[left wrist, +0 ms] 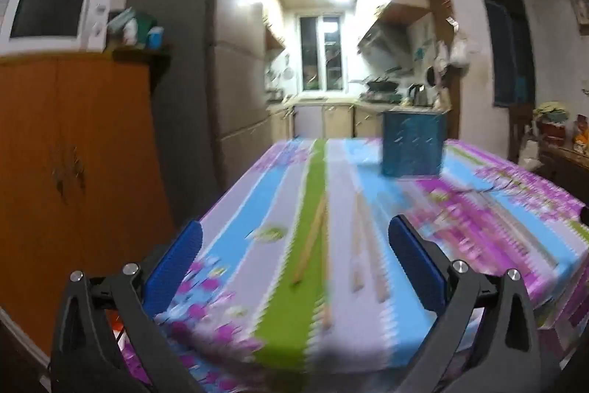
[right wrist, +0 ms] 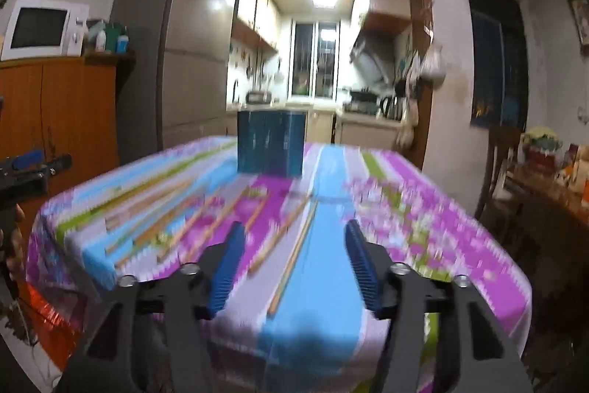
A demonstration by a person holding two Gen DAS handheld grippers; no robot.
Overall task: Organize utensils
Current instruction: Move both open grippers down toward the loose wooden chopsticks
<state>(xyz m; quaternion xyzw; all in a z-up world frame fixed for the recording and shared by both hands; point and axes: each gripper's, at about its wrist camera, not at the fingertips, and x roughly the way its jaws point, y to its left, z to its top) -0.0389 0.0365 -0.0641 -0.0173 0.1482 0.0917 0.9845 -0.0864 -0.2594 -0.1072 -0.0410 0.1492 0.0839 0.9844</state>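
Several wooden chopsticks (right wrist: 283, 231) lie scattered on the striped flowered tablecloth (right wrist: 423, 216), blurred by motion. In the left wrist view some chopsticks (left wrist: 313, 238) lie between the fingers. A dark blue square holder (right wrist: 271, 142) stands at the table's far side; it also shows in the left wrist view (left wrist: 413, 144). My left gripper (left wrist: 294, 245) is open and empty above the near table edge. My right gripper (right wrist: 294, 245) is open and empty above the near edge, over chopsticks. The left gripper shows at the left edge of the right wrist view (right wrist: 25, 168).
An orange wooden cabinet (left wrist: 73, 172) with a white microwave (left wrist: 51, 13) stands left of the table. A grey fridge (left wrist: 184, 80) stands behind it. A dark side table (right wrist: 552, 201) with clutter stands at the right. The kitchen lies beyond the table.
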